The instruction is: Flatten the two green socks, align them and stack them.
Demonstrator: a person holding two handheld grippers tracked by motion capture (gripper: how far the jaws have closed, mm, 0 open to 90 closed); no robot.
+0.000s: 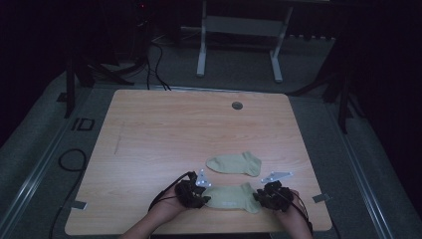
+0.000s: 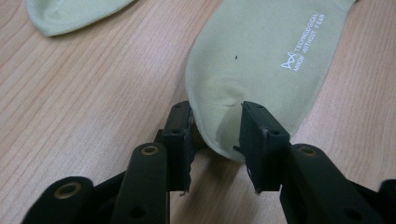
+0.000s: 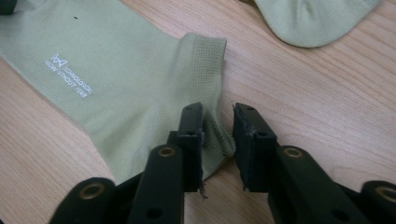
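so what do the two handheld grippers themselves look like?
Both the left gripper and the right gripper are black, two-jawed, with flat rectangular pads and brass-coloured pivot pins on the linkage arms. Each has a grey three-cornered plate on top and trails a black cable. Forearms look bare.

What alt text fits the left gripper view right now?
The left tool straddles the rounded toe end of a pale green sock with white lettering, lying on the wooden table. A second sock lies beyond.
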